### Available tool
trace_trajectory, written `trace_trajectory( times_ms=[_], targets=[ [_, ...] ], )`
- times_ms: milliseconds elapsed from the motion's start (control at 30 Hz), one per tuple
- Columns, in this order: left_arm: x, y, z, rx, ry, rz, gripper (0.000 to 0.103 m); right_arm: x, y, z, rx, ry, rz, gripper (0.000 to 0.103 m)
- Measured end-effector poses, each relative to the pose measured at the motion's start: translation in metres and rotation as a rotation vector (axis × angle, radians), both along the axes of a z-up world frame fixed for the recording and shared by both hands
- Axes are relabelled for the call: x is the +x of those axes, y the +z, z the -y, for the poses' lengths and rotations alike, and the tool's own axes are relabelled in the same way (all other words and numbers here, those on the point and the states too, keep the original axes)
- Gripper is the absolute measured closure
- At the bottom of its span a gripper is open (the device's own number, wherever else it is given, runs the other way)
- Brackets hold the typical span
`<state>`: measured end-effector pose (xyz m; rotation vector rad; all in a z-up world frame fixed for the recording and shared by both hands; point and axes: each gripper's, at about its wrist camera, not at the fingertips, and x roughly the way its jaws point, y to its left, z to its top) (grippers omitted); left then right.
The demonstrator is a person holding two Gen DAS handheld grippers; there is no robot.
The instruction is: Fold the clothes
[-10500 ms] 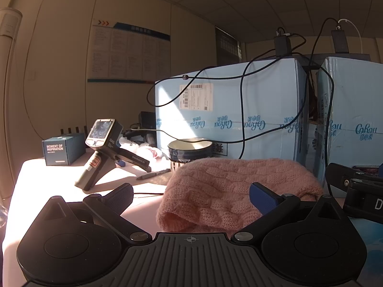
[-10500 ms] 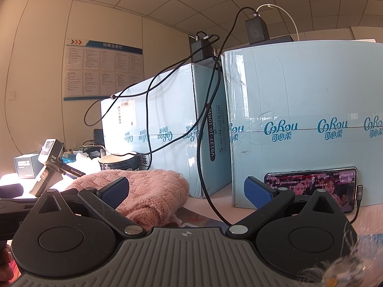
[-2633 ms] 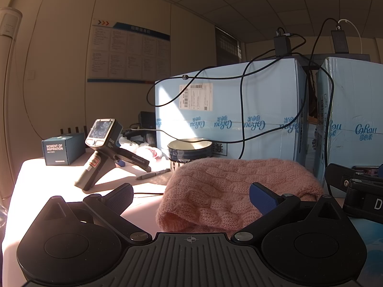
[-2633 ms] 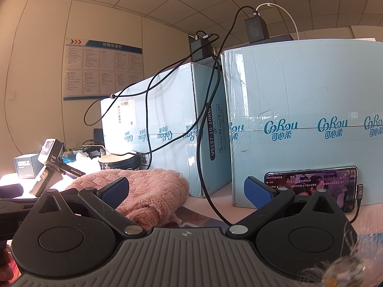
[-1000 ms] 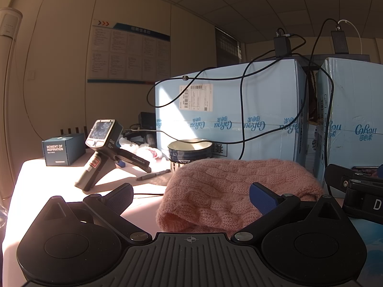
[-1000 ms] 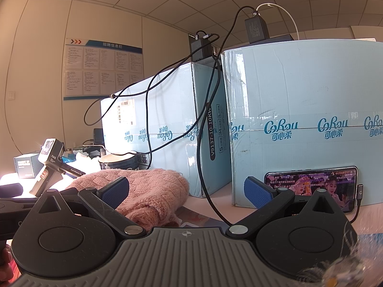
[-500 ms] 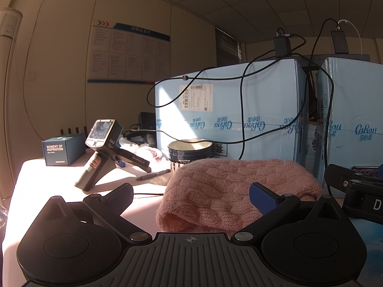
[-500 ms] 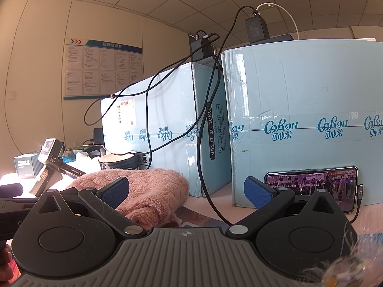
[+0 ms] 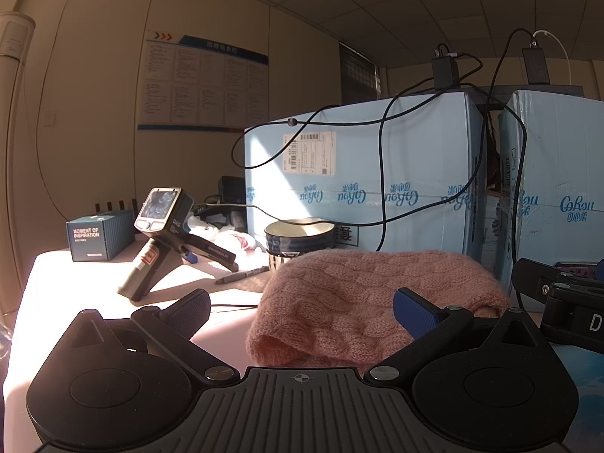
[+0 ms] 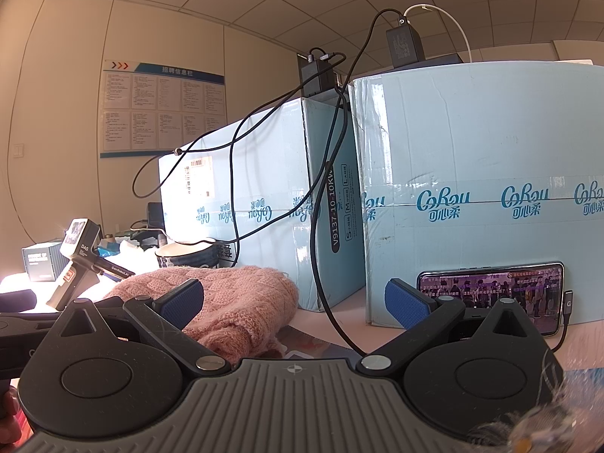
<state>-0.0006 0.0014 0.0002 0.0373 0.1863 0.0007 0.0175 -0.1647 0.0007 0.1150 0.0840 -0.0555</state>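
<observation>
A pink cable-knit garment [image 9: 362,294] lies bunched in a low heap on the white table, straight ahead of my left gripper [image 9: 302,307]. That gripper is open and empty, its blue pads just short of the knit's near edge. In the right wrist view the same knit [image 10: 241,302] lies to the left of centre. My right gripper [image 10: 294,298] is open and empty, its left pad in front of the knit. The right gripper's body shows at the right edge of the left wrist view [image 9: 566,302].
Two light blue cartons [image 9: 377,181] [image 10: 490,196] stand behind the knit, with black cables [image 10: 321,226] draped over them. A phone [image 10: 490,294] leans on the right carton. A bowl [image 9: 298,234], a pen [image 9: 241,275], a handheld scanner [image 9: 158,238] and a dark box [image 9: 98,238] stand to the left.
Nothing has moved; only the picture on the phone's screen has changed.
</observation>
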Motion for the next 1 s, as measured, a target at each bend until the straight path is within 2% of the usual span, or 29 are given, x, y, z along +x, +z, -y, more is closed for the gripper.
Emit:
trace_trajectory(
  times_ms=[467, 867, 1000],
  targets=[
    [-0.002, 0.001, -0.002, -0.013, -0.007, 0.016, 0.000, -0.002, 0.000, 0.002, 0.008, -0.026, 0.015, 0.000],
    [-0.005, 0.002, -0.010, -0.074, -0.028, 0.054, 0.000, -0.012, 0.001, -0.001, 0.032, -0.048, 0.027, 0.000],
    [-0.008, 0.003, -0.011, -0.096, -0.055, 0.079, 0.000, -0.015, 0.001, -0.004, 0.055, -0.044, 0.005, 0.000]
  ],
)
